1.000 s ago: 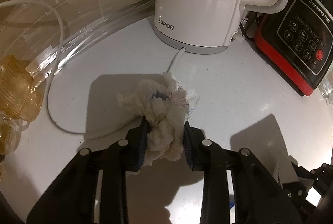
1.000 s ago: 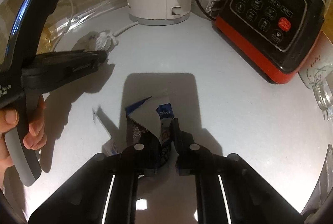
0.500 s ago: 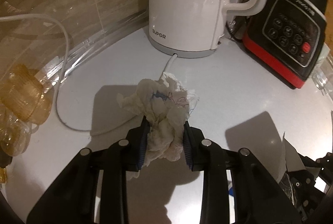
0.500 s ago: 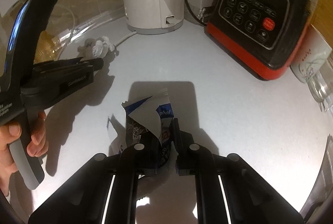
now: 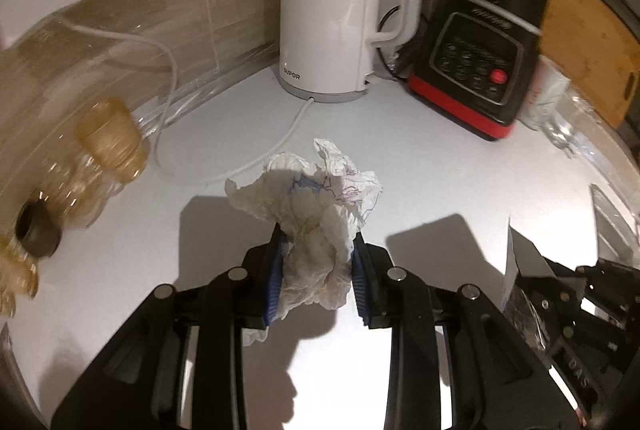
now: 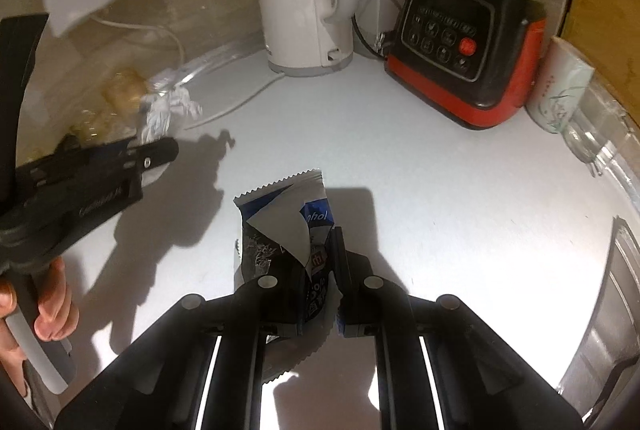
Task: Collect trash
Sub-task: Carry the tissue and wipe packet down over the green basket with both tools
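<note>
My left gripper [image 5: 318, 250] is shut on a crumpled white tissue [image 5: 316, 214] with blue and red marks, held above the white counter [image 5: 420, 170]. The tissue also shows in the right wrist view [image 6: 168, 110], at the tip of the left gripper [image 6: 156, 146]. My right gripper [image 6: 314, 270] is shut on a torn blue and silver snack wrapper [image 6: 284, 226], held above the counter. The right gripper and wrapper edge show at the lower right of the left wrist view [image 5: 560, 294].
A white kettle [image 5: 332, 14] with its cord [image 5: 240, 166] stands at the back wall. A black and red blender base [image 5: 476, 58] is to its right. Amber glass jars [image 5: 108, 142] stand at left. A paper cup [image 6: 560, 90] and glassware [image 6: 588, 146] are at right.
Both grippers have pulled back and risen from the counter with their trash; the kettle and blender look farther away. The left gripper has drawn back to the left.
</note>
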`<state>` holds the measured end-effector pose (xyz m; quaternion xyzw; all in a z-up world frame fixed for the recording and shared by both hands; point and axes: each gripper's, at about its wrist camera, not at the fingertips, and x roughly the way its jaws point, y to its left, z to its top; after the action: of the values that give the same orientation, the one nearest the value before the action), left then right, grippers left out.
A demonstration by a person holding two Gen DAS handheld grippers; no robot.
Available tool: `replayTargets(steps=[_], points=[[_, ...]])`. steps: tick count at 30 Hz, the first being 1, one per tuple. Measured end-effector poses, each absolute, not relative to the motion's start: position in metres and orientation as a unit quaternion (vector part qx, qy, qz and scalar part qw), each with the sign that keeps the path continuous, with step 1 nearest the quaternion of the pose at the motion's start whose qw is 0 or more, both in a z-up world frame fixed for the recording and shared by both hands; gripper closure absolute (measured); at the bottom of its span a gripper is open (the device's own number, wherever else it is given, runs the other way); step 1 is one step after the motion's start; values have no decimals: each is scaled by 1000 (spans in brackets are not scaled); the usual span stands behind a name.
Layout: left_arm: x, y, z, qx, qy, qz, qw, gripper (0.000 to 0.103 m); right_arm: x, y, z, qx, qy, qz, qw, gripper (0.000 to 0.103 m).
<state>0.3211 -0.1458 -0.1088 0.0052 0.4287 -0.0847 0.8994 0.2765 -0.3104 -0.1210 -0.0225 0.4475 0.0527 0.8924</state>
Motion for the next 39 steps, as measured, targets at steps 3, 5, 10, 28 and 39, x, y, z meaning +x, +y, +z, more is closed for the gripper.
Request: replayTargets(steps=[3,5,10,28,39], points=[[283,-146,-96,3,428,-92,899,74,247,-311,-107,-20,437,61,897,92],[259,-146,-89,7,421,-94,902,74,223,-313,-98,-12,431,72,900,92],[186,-152,-78,6,420,-103,902,74,168,-318,-78,3,415,92,905,92],[-43,-205,-100,65,434,-227,869,74,-48,-379,-76,27,415,77,906,91],[-83,-255,-243,138,518,-261,803,73,-105,-414,-134,37,476,30,878,91]])
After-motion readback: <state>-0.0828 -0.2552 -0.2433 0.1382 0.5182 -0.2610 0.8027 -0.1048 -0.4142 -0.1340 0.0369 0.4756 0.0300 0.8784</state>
